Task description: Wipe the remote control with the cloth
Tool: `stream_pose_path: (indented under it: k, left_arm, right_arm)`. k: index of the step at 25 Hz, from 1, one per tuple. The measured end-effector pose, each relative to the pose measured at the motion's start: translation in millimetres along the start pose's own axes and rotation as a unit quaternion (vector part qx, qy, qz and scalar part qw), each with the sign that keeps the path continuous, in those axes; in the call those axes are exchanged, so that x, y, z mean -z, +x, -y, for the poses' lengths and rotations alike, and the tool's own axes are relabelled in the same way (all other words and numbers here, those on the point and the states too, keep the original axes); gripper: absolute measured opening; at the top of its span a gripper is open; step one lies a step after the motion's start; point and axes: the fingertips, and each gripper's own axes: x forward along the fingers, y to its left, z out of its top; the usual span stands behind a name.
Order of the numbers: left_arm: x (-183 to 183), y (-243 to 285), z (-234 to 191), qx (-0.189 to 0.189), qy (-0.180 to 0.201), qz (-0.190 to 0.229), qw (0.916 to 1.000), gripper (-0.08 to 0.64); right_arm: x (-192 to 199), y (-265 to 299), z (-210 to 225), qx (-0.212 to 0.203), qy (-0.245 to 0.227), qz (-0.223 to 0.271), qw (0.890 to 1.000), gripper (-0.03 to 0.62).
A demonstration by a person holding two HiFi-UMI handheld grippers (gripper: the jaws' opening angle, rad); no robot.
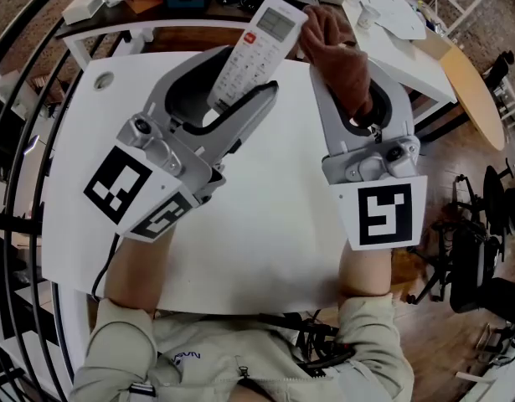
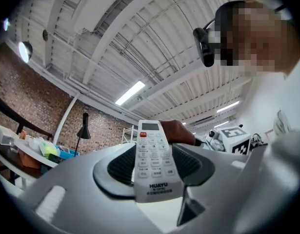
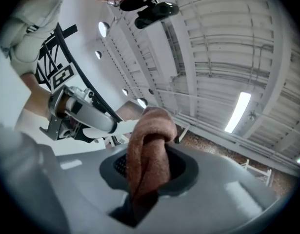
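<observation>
Left gripper (image 1: 240,74) has its two grey jaws closed on the remote (image 1: 259,40). It holds the remote up above the white table (image 1: 265,224). The remote is long, flat, white plastic. It has a small grey screen at the top, a red button under it, and rows of pale buttons. From the head view, the low end of the remote is hidden down between the jaws. In the left gripper view the gripper (image 2: 152,167) shows dark ribbed pads on both sides of the remote (image 2: 152,155). The pads press on its long edges. The small print on the buttons is too tiny to read. This gripper's cube (image 1: 127,182) has black and white squares on it.

Right next to the top of the remote is the cloth (image 1: 337,48). It is brown, soft and fuzzy, and bunched into a thick fold. It looks like it meets the top corner of the remote, but I cannot tell if it presses on it. In the left gripper view only a small brown bump of cloth (image 2: 181,130) peeks out behind the remote.

On the right side, the right gripper (image 1: 351,82) is squeezed tight on the cloth. In the right gripper view the gripper (image 3: 147,167) has the cloth (image 3: 147,145) looped over between its dark pads. The cloth's low end drops into the dark gap, where it is lost from sight. A flat square marker (image 1: 383,212) sits on this gripper's back.
</observation>
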Motion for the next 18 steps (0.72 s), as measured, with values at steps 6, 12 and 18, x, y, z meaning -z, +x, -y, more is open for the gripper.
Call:
stream_pose_path:
  k: [6,12,18]
  left_arm:
    - [-6,-3,1,0.032,-0.064,0.02,0.9972,0.244]
    - [-13,-6,-5,0.051,-0.129,0.042,0.9895,0.244]
    - [-17,-9,-12,0.058,-0.166,0.056,0.9827,0.244]
  right_arm:
    - [2,3,-28,-0.051,-0.034,-0.004,0.998,0.08]
    - [2,2,-56,-0.111,-0.067,0.001,0.992,0.078]
    - [3,0,-82,-0.177,-0.09,0.002,0.98,0.078]
